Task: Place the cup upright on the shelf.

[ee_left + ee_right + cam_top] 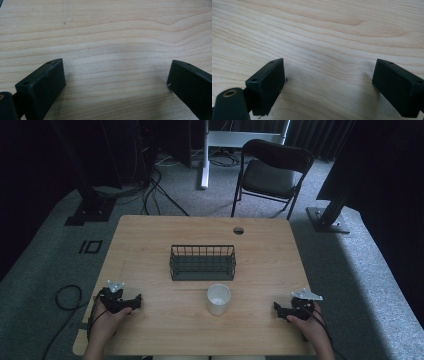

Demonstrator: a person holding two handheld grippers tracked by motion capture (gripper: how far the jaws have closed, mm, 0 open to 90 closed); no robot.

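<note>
Two hand-held black grippers rest low on the pale wooden table.
Left gripper and right gripper gape wide, empty, flanking the white ceramic cup.

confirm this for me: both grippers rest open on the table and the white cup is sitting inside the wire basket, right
Not quite. The white cup stands on the bare table in front of the wire basket, apart from it, as the high view shows. The rest holds: the left gripper and the right gripper are both open, low over the wood.
</note>
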